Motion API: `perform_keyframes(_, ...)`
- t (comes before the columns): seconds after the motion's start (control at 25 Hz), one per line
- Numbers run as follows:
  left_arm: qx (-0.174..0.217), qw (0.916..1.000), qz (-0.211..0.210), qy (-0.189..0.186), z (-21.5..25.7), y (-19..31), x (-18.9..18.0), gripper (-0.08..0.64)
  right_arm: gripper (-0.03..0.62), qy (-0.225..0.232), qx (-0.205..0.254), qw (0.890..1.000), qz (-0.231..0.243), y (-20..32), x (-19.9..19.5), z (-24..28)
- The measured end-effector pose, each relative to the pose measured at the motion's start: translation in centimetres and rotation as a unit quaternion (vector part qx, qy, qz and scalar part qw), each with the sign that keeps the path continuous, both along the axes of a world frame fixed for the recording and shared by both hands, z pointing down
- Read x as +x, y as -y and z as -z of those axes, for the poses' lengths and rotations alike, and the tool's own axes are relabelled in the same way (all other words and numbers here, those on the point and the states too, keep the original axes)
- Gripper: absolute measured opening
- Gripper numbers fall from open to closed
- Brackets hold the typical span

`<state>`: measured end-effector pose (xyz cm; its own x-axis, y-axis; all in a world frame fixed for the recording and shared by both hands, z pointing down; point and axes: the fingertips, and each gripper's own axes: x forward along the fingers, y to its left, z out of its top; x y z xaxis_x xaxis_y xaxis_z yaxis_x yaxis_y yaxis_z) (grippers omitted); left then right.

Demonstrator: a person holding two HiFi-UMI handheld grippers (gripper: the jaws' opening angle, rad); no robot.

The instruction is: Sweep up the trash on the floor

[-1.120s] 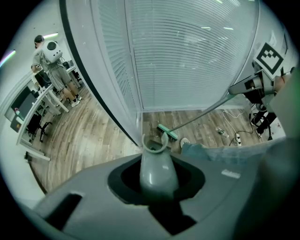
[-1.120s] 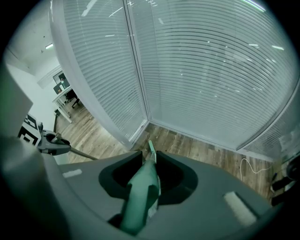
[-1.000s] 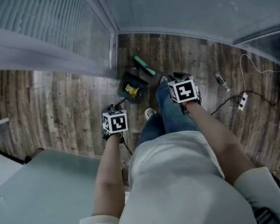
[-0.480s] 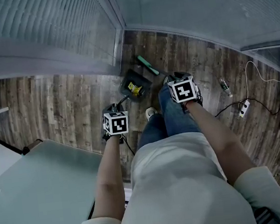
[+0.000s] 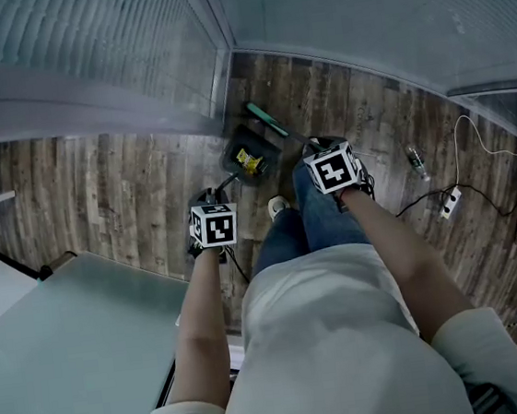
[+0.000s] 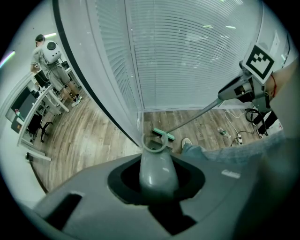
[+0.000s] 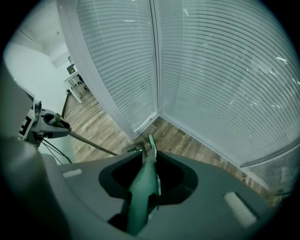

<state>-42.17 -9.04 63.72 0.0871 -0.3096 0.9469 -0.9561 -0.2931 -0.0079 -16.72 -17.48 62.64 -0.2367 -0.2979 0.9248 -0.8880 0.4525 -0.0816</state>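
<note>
The yellow trash (image 5: 248, 164) is lying inside the dark dustpan (image 5: 256, 142), which is sitting on the wooden floor (image 5: 109, 195) close to the far corner where the two blind-covered glass walls (image 5: 357, 14) are meeting. The green broom head (image 5: 266, 122) is resting just beyond the pan, on its far side, probably so that scraps get drawn toward the pan rather than into the corner. The left gripper (image 5: 206, 201) is clamping the pan's grey handle (image 6: 158, 164) between its jaws, seemingly steadying the pan. The right gripper (image 5: 322, 143) is pinching the green broom handle (image 7: 143, 185). The walls are hemming in the far side, so the open room is lying to the left and near. To the right, a bottle (image 5: 410, 154) and a power strip (image 5: 450, 198) with its cable are lying well apart from the pan. A grey table (image 5: 62, 354) is crowding the near left.
</note>
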Motion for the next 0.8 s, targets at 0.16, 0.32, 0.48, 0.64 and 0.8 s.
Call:
perform_keyframes(0.16, 0.0, 1.0, -0.001, 0.002, -0.1, 0.0, 0.0, 0.092, 0.101, 0.002, -0.005, 1.0, 0.004, -0.6, -0.2, -0.2)
perform_keyframes(0.32, 0.0, 1.0, -0.002, 0.003, -0.2, 0.2, 0.0, 0.092, 0.101, 0.005, -0.003, 1.0, 0.006, -0.8, -0.2, -0.1)
perform_keyframes(0.48, 0.0, 1.0, -0.002, 0.003, -0.1, 0.2, 0.0, 0.092, 0.101, 0.012, -0.005, 1.0, 0.007, -1.4, -0.3, 0.1)
perform_keyframes(0.64, 0.002, 1.0, -0.003, 0.004, -0.1, -0.1, 0.0, 0.092, 0.101, 0.024, -0.002, 1.0, 0.007, -2.0, -0.7, 0.5)
perform_keyframes(0.8, 0.004, 1.0, -0.003, 0.006, -0.1, -0.1, -0.1, 0.092, 0.101, 0.03, -0.002, 0.999, 0.014, -2.6, -1.2, 0.7)
